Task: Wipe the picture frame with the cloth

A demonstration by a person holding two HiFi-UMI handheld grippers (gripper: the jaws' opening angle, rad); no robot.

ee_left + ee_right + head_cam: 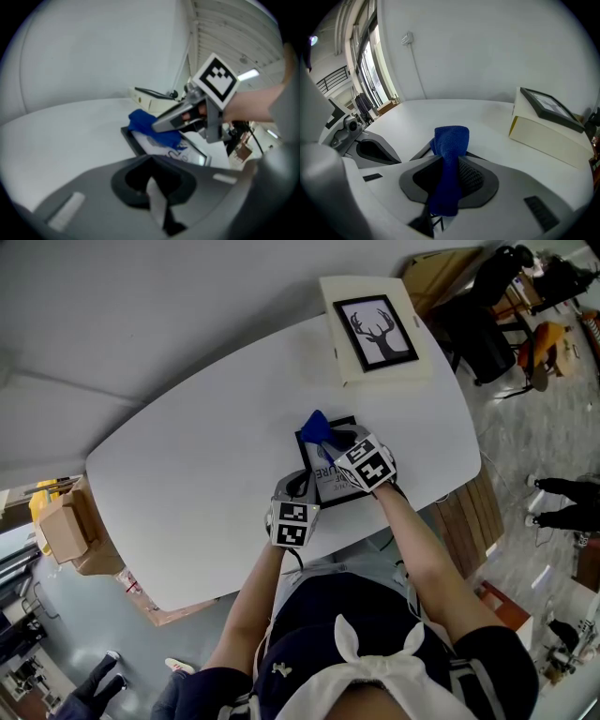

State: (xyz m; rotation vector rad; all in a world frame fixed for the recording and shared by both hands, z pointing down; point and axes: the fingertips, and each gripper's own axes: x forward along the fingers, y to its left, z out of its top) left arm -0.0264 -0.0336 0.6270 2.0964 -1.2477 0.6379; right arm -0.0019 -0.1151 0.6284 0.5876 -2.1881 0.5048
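Only the right gripper view shows cloth (450,140) (blue) pinched between jaws.

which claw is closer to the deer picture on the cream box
Right. The right claw, gripping the blue cloth, is over the far end of the black frame, toward the deer picture. The left claw is at the frame's near left corner, farther away.

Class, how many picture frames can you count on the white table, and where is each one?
2. The black frame lies flat near the person, partly under the blue cloth. The deer frame rests on a cream box at the table's far edge. None seem hidden.
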